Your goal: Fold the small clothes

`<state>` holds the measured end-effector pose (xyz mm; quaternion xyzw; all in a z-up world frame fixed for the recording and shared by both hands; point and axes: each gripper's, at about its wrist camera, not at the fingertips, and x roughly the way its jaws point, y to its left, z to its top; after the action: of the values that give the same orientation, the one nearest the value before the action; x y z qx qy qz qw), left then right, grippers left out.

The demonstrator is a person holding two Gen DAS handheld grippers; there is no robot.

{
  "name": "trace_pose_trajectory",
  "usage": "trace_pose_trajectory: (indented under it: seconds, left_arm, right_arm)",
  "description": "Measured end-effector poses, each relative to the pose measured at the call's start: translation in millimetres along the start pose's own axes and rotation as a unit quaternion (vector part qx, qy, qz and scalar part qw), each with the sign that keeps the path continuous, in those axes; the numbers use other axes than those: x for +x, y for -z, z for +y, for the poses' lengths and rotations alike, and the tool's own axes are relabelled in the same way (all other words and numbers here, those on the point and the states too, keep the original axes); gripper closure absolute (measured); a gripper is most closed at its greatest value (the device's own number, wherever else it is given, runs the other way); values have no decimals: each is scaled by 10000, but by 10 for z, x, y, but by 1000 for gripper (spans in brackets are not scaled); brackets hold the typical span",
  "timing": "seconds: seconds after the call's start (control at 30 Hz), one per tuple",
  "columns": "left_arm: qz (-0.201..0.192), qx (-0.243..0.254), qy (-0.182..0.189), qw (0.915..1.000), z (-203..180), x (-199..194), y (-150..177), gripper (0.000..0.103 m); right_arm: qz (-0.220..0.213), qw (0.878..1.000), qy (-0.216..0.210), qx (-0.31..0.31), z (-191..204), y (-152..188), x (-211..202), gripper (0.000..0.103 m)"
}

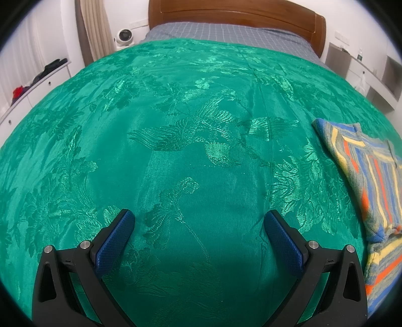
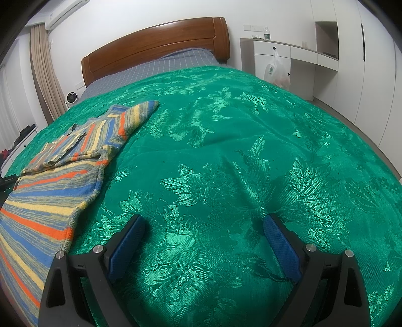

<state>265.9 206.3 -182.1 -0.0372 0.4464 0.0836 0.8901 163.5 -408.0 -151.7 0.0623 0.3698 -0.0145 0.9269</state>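
In the left wrist view, your left tool (image 1: 199, 221) sits at the bottom of the frame with its two blue-padded fingers (image 1: 114, 241) spread wide and nothing between them. Under and ahead of it the green bedspread (image 1: 176, 125), woven with shiny birds and flowers, fills almost the whole frame. The striped sweater (image 1: 371, 181), in blue, orange, yellow and grey bands, lies flat on the bedspread at the right edge of the frame, running from mid-height down to the lower right; it is well apart from your tool's right finger. At the top of the frame you see the grey checked sheet (image 1: 226, 35) and, behind it, the wooden headboard (image 1: 236, 12). A small white fan (image 1: 123, 36) stands at the upper left beside a beige curtain (image 1: 94, 27).

In the right wrist view, your right tool (image 2: 204, 223) is likewise at the bottom, its fingers (image 2: 125, 249) held wide apart and empty, hovering over bare green bedspread (image 2: 251, 151). The striped sweater (image 2: 50, 191) lies along the left side of the frame, from the lower left corner up to about mid-left, one sleeve (image 2: 138, 110) reaching toward the upper middle. Its near edge lies just beside your tool's left finger; contact cannot be judged. The wooden headboard (image 2: 155, 47) spans the top, and a white plastic bag (image 2: 275, 70) hangs from the white cabinet (image 2: 301, 55) at the upper right.
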Motion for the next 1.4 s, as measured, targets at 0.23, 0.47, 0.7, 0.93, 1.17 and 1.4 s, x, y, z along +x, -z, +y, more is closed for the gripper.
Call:
trace_pose_trajectory:
  seconds: [0.23,0.47,0.7,0.93,1.17,1.4]
  left_arm:
    - [329,-242,-167,9990,-23,-22,-19,0]
    - [75,693,265,9972,-13,-912,263,2]
    - [1331,1337,1901,9635,-240,-1951,1562,2]
    - [2245,1418,1866,9459,-699,-1768,2255,27]
    - [2429,1444,2151,9348,-834,-1750,2318,98]
    - [2305,1289,2671,9268,-765,-2021,2196,100]
  right_arm:
    - [62,10000,28,-14,12,-19,18,8]
    - [872,9954,-342,-184,35,-283,-175,8]
    - [1994,9584,-1900,-750,462,108,-1038,9]
    - [3036,9324,-1846,-663,762,866,-953,34]
    - [3386,9188,-1871,-780,911,934,-850,97]
    - [3251,9173,-2127,-876,978,753,-1249,97]
